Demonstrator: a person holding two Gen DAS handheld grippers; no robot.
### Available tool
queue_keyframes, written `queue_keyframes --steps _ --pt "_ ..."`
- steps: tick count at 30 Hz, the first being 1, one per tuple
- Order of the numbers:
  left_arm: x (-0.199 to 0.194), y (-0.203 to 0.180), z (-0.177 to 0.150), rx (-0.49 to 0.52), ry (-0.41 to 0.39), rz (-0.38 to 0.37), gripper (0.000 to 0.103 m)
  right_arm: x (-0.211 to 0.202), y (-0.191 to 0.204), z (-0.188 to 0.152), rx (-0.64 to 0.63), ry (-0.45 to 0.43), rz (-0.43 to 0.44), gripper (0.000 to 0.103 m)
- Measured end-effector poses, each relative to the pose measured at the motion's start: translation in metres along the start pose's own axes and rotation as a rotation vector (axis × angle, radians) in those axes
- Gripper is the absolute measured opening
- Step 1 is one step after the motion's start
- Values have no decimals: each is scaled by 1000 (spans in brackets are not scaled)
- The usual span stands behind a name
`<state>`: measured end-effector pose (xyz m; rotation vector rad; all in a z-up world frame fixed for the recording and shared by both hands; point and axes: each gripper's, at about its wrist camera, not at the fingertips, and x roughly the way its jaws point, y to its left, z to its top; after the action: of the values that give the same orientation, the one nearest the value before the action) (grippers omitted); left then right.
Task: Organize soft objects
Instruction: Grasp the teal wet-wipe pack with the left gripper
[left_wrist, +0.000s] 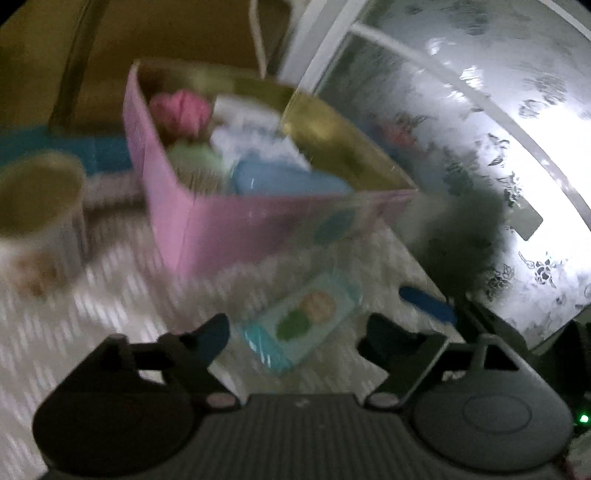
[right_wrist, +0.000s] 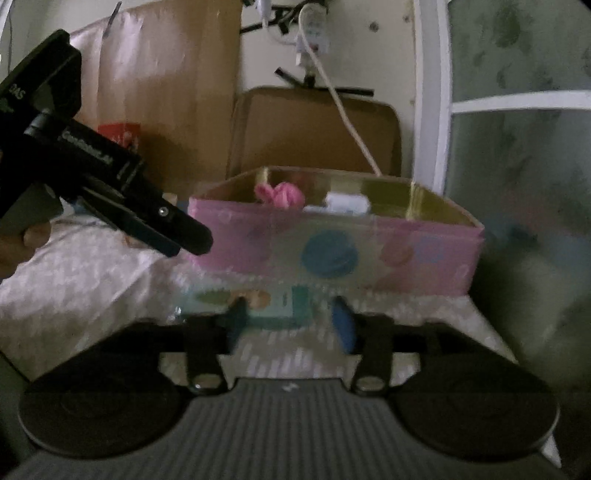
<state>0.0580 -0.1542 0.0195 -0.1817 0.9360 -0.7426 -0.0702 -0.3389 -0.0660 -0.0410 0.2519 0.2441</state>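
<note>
**Both grippers spread over a small packet in front of the pink box**

On the white patterned cloth (left_wrist: 122, 280) that covers the surface, a pink cardboard box with a gold lining (left_wrist: 236, 225) stands open. Inside it lie a pink woolly ball (left_wrist: 181, 110), a pale green soft piece (left_wrist: 195, 158), a light blue rounded piece (left_wrist: 288, 181) and something white (left_wrist: 251, 122); blur hides finer detail.

Just in front of the box's near wall lies a small flat light-blue packet with a green and orange picture (left_wrist: 303, 317). The left gripper (left_wrist: 295, 336) has its blue-tipped jaws spread wide, one either side of the packet, pressing on nothing. The right gripper (right_wrist: 291, 321) also stands apart, its jaws flanking the same packet (right_wrist: 273, 306) without clamping it; whether a tip brushes the wrapper cannot be told.

Seen from the right wrist, the left gripper's black body (right_wrist: 92, 177) hangs above the cloth's left side, a hand (right_wrist: 22, 247) on its grip.

A pale round tub (left_wrist: 40, 221) sits left of the box. Behind are brown cardboard sheets (right_wrist: 317, 129), a white cable (right_wrist: 343, 114) and a frosted patterned window (left_wrist: 480, 147).
</note>
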Motion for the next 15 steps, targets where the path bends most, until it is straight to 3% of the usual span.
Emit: queue_keyframes --steps 2,6,8,10,12,15 --pt "2 4 -8 -51 18 -14 95 10 -1 2 -8 2 15 85" --pt "1 6 -12 -91 10 -25 96 40 -5 9 -84 81 114 93" --pt "2 5 -10 -91 5 -20 92 57 -8 13 -78 184 201 98" --pt "6 3 -8 -76 -3 -16 82 66 -11 20 -69 209 282 98" --pt "7 2 -6 -75 -11 9 80 70 -4 21 -107 212 282 92" --pt "2 5 -8 -71 -8 3 80 62 1 19 -91 182 238 71"
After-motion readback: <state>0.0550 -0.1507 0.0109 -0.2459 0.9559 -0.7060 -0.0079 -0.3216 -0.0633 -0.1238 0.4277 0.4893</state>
